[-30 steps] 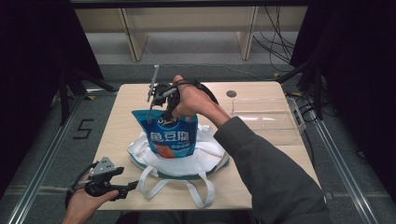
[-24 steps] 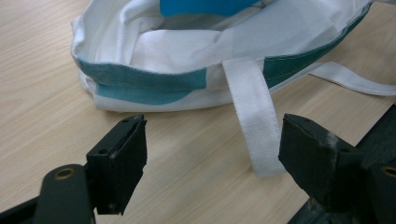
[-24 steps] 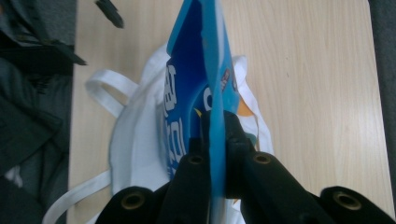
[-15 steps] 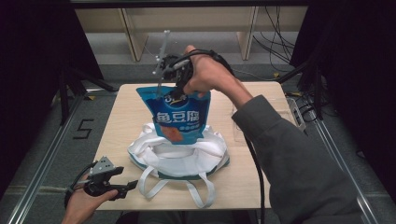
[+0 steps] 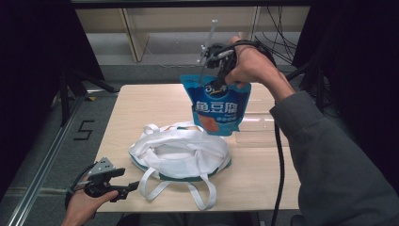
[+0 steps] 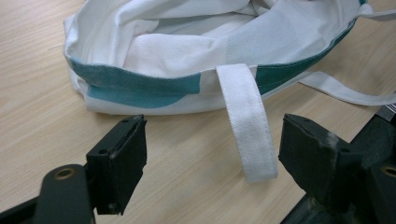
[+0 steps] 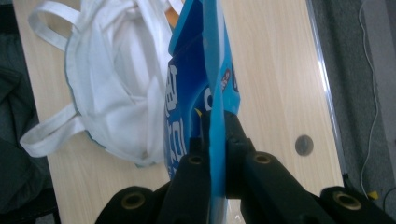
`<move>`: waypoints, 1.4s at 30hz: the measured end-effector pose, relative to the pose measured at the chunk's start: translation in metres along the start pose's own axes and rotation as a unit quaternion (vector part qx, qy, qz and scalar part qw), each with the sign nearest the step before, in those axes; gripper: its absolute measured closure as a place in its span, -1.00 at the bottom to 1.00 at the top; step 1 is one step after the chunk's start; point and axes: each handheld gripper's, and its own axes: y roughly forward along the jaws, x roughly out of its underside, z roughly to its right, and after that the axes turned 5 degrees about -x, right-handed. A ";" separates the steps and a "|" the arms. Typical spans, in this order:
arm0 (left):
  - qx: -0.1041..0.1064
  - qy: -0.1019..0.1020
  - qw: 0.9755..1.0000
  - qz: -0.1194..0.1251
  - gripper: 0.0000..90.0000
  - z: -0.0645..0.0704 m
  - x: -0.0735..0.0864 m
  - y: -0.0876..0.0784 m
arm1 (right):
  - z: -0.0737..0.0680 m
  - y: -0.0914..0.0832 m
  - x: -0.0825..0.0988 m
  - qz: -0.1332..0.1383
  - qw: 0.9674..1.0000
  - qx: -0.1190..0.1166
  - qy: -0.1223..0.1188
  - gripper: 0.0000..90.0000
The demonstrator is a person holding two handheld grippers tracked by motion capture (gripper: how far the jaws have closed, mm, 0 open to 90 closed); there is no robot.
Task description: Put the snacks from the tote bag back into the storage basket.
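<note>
The right gripper (image 5: 217, 70) had its jaws clamped on the top edge of the blue pouch (image 5: 216, 107), which hung free in the air above the far side of the counter (image 5: 141, 101), its lower corner just over the rim of the white tote (image 5: 181, 153). In the right gripper view the pouch (image 7: 205, 93) was pinched edge-on between the jaws. So the pouch appeared to be clear of the tote, and the lift looked done (or nearly). What was left, by my judgement, was to set it down on bare counter beside the tote and let go. The left gripper (image 5: 123, 187) hung at the near edge, jaws wide and holding nothing, with a tote strap (image 6: 247, 126) lying between them, untouched.
</note>
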 end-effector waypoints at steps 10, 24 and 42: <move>0.002 0.018 1.000 -0.012 -0.50 -0.002 -0.001 0.000 | 0.018 -0.014 0.049 0.005 0.998 0.007 0.062 1.00; -0.010 0.018 1.000 -0.009 -0.50 -0.003 0.000 0.001 | 0.043 -0.027 0.098 -0.005 0.995 0.021 0.096 1.00; -0.017 0.019 1.000 -0.007 -0.50 -0.006 0.000 0.001 | 0.069 -0.018 0.129 -0.016 0.991 0.032 0.129 1.00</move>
